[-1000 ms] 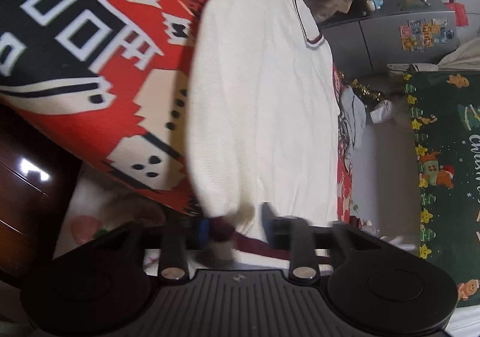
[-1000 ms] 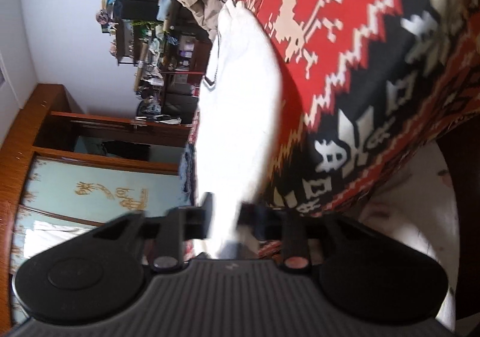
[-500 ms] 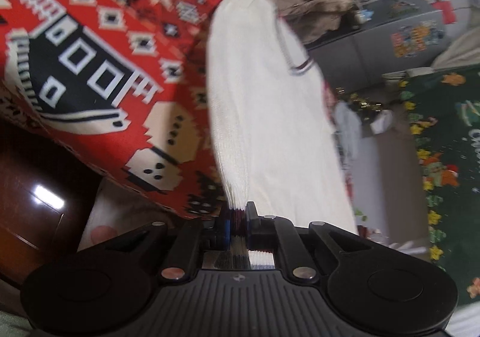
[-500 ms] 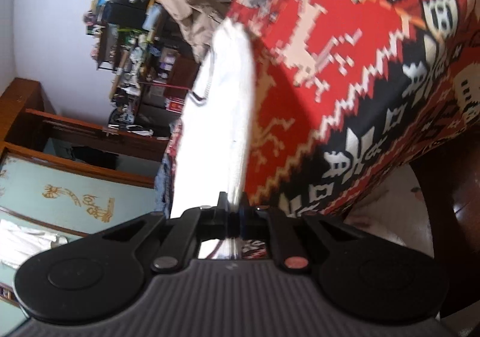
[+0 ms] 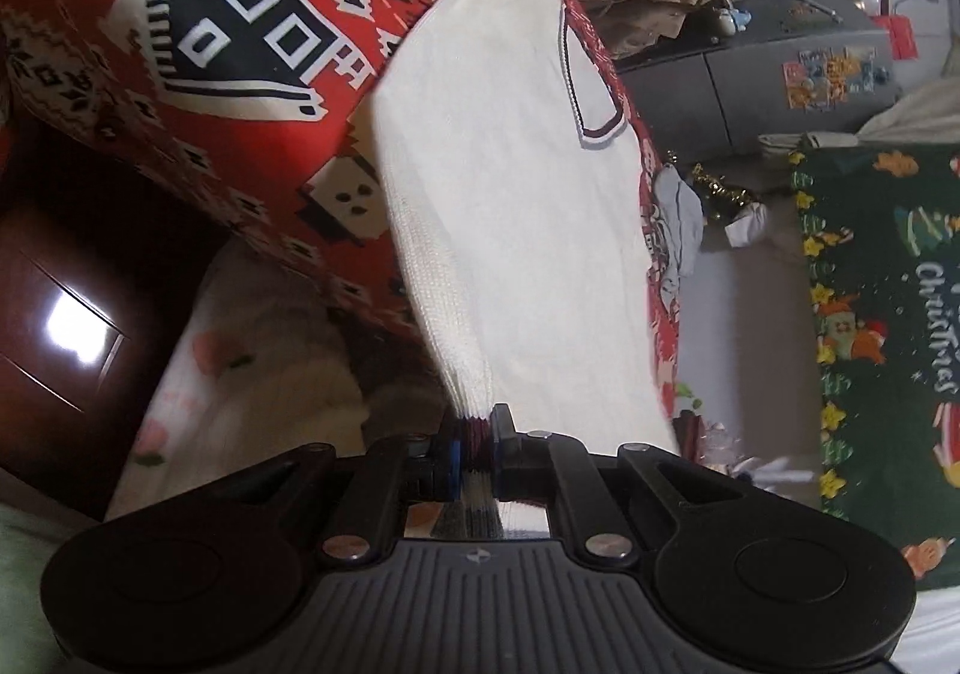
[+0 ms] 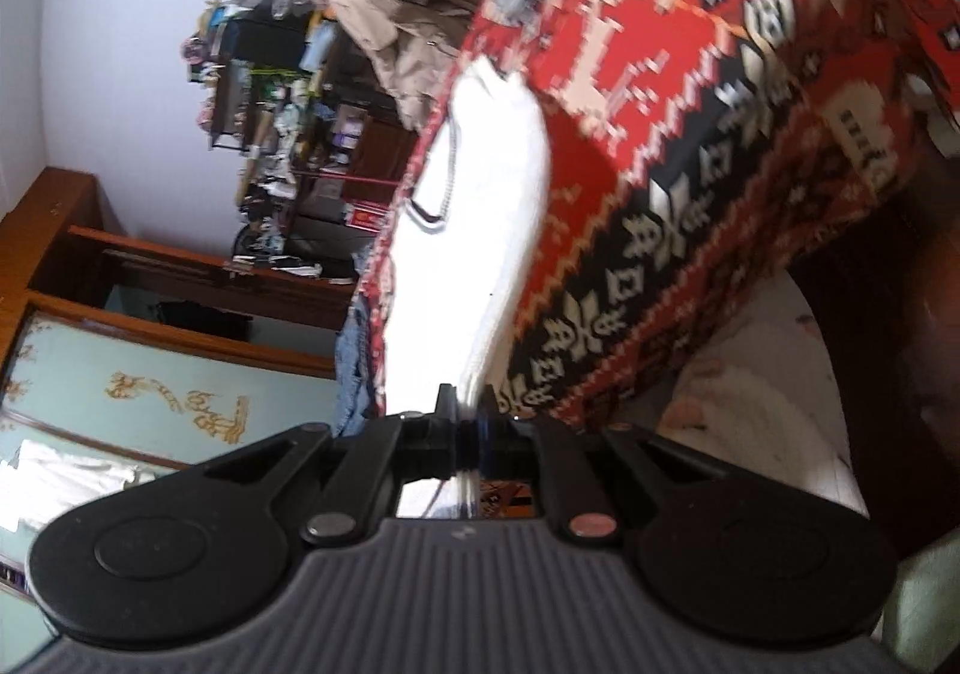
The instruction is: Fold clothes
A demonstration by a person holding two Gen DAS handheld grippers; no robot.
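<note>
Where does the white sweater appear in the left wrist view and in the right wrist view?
Left wrist view: the white sweater runs from top centre down to the left claw, which pinches its hem.
Right wrist view: it lies left of centre as a narrow strip, ending in the right claw.
Shared landmark: the red patterned blanket under it.

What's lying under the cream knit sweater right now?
The cream knit sweater lies on a red patterned blanket, its hem clamped in the left gripper and the right gripper. Whatever lies beneath the sweater's middle is hidden by the fabric.
</note>
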